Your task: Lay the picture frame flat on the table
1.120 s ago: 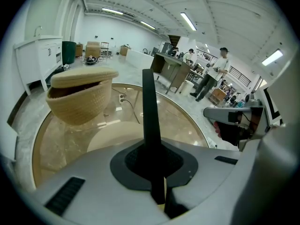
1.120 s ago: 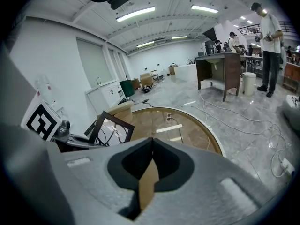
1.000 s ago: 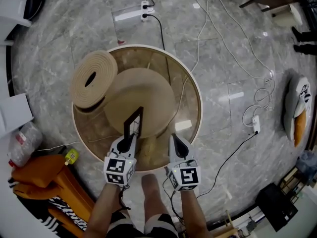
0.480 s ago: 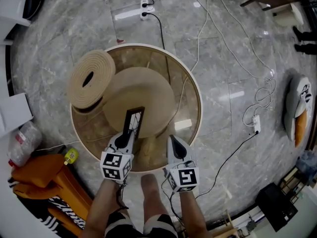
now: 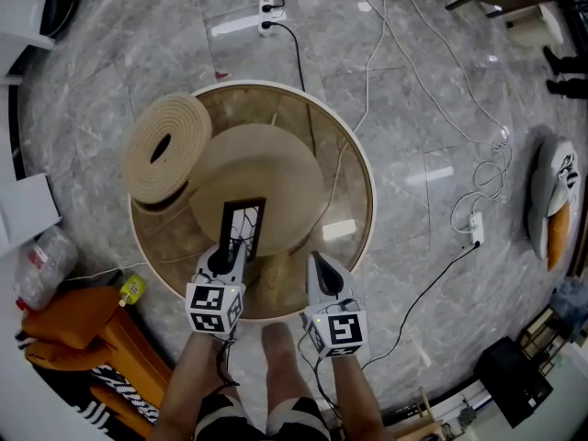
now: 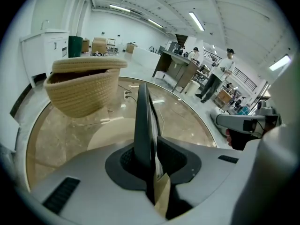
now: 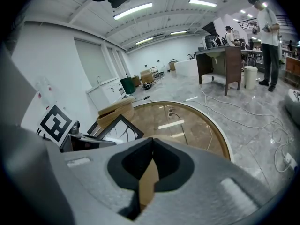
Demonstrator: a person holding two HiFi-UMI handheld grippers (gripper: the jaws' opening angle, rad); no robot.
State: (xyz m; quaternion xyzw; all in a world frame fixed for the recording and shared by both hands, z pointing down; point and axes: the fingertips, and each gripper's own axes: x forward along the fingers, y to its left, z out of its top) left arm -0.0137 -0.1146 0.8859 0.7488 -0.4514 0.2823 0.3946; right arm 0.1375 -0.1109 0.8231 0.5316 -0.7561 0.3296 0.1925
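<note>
Presently, left gripper (image 6: 151,159) fingers opening, picture frame (image 5: 243,226) between them over the surface (image 5: 344,168); right gripper (image 7: 151,165) fingers closed, empty.

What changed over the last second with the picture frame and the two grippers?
The picture frame tipped from standing on edge to lying almost flat on the table, face up. The left gripper, which held it, is opening its jaws, the frame still between them. The right gripper, shut and empty, and the basket stayed put.
</note>
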